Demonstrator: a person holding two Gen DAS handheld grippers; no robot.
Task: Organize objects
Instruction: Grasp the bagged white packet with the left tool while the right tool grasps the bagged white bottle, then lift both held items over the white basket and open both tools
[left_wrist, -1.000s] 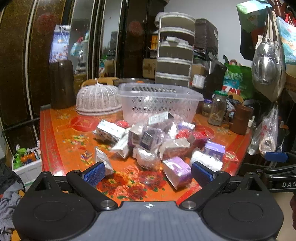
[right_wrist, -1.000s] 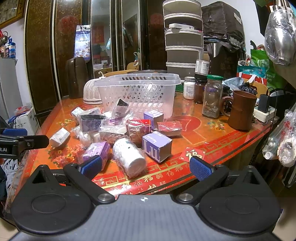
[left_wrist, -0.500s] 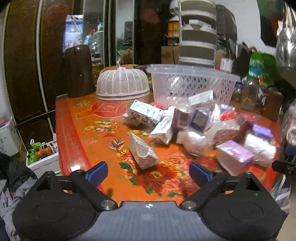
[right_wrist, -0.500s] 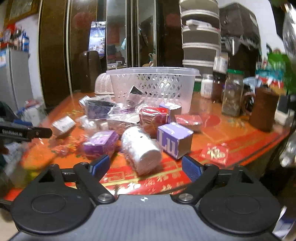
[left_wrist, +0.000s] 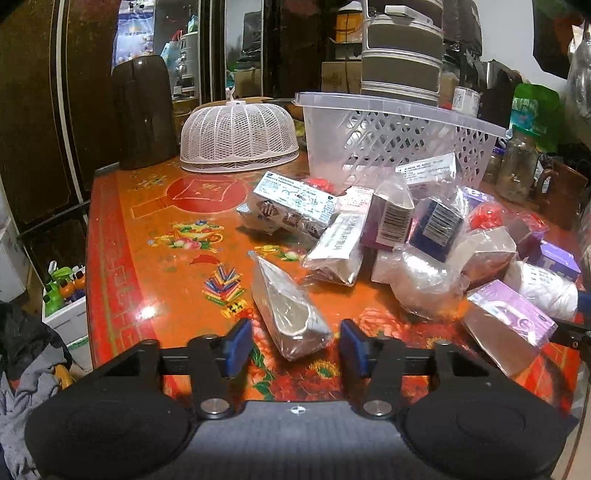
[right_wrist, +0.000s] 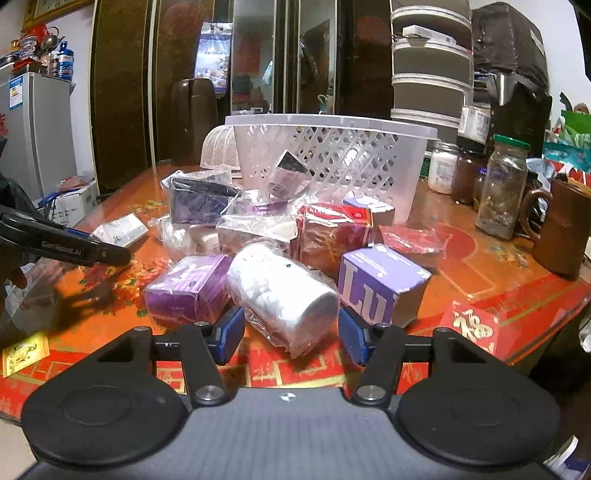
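Observation:
A pile of plastic-wrapped boxes and packets lies on the orange table (left_wrist: 155, 258) before a clear lattice basket (left_wrist: 399, 136), which also shows in the right wrist view (right_wrist: 332, 151). My left gripper (left_wrist: 295, 345) is open, its jaws on either side of the near end of a silver wrapped packet (left_wrist: 286, 314), not clamped. My right gripper (right_wrist: 291, 334) is open around the near end of a white wrapped roll (right_wrist: 280, 295). A purple box (right_wrist: 188, 288) and a purple-white "LU" box (right_wrist: 380, 284) flank the roll.
A white mesh food cover (left_wrist: 238, 138) and a dark brown jug (left_wrist: 144, 110) stand at the back left. Jars (right_wrist: 504, 184) and a brown mug (right_wrist: 563, 225) stand at the right. Stacked containers (right_wrist: 430, 62) stand behind the basket. The left gripper's arm (right_wrist: 66, 247) shows in the right view.
Both grippers moved forward and down to the table. Their jaws narrowed, the left around the silver packet, the right around the white roll.

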